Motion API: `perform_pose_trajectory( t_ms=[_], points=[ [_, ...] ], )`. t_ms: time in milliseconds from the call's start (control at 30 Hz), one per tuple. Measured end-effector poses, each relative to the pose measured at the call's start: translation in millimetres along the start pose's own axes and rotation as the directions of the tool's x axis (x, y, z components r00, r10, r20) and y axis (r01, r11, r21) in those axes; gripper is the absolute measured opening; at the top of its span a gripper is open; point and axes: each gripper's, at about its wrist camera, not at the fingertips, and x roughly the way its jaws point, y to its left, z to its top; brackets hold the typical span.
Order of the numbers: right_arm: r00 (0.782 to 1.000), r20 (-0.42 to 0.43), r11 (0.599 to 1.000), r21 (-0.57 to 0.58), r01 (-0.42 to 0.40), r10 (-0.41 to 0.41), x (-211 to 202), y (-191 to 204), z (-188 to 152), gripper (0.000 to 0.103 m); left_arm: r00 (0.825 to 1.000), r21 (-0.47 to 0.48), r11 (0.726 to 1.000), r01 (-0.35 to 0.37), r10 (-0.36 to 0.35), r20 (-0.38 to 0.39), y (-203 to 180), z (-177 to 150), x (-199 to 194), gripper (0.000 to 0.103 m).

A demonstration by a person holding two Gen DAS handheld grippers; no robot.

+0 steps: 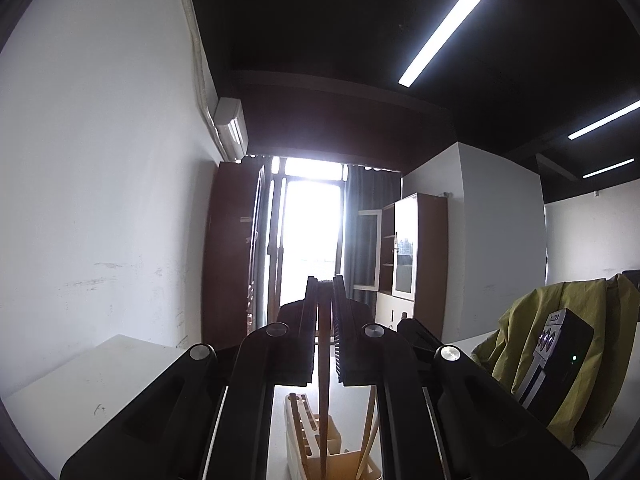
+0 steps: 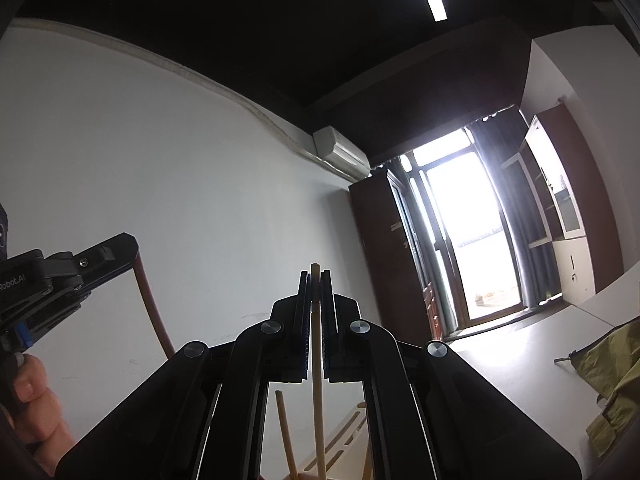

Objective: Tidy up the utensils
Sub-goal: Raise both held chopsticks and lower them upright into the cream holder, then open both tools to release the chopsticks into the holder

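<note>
In the left wrist view my left gripper [image 1: 324, 280] is shut on a dark brown wooden stick [image 1: 323, 360] that runs down between its fingers. Below it stands a pale wooden utensil holder [image 1: 304, 436] with slots, and another wooden utensil [image 1: 370, 432] leans in it. In the right wrist view my right gripper [image 2: 315, 274] is shut on a pale wooden stick [image 2: 317, 360], whose tip pokes out above the fingertips. The slotted holder [image 2: 344, 436] lies under it, with another stick [image 2: 286, 436] standing in it. The left gripper [image 2: 116, 250] shows at the left, holding its reddish-brown stick [image 2: 152, 312].
The holder stands on a white table [image 1: 100, 380] against a white wall. A yellow-green cloth [image 1: 584, 320] lies at the right, with the right gripper's body [image 1: 560, 356] in front of it. A person's hand [image 2: 32, 400] holds the left gripper.
</note>
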Motion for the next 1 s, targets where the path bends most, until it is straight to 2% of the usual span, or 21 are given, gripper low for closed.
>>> perform_pose_trajectory(
  t_ms=[167,467,667,1000],
  points=[
    [0.999,-0.038,1.000,-0.013,0.009,-0.009,6,-3,-11,0.005,0.997,0.001,1.000,-0.009,0.009,-0.074,6,-14,19,0.007],
    [0.995,-0.091,0.999,-0.013,0.033,-0.034,8,-6,-21,0.005,0.976,-0.013,1.000,-0.003,0.000,-0.219,16,-44,44,0.007],
    [0.992,-0.117,0.999,0.006,0.051,-0.050,5,-9,-26,0.005,0.967,-0.019,1.000,0.011,-0.015,-0.254,20,-54,49,0.007],
    [0.987,-0.145,0.998,-0.026,0.062,-0.066,3,-3,-38,0.005,0.958,-0.018,0.999,0.038,-0.042,-0.284,27,-59,50,0.007]
  ],
)
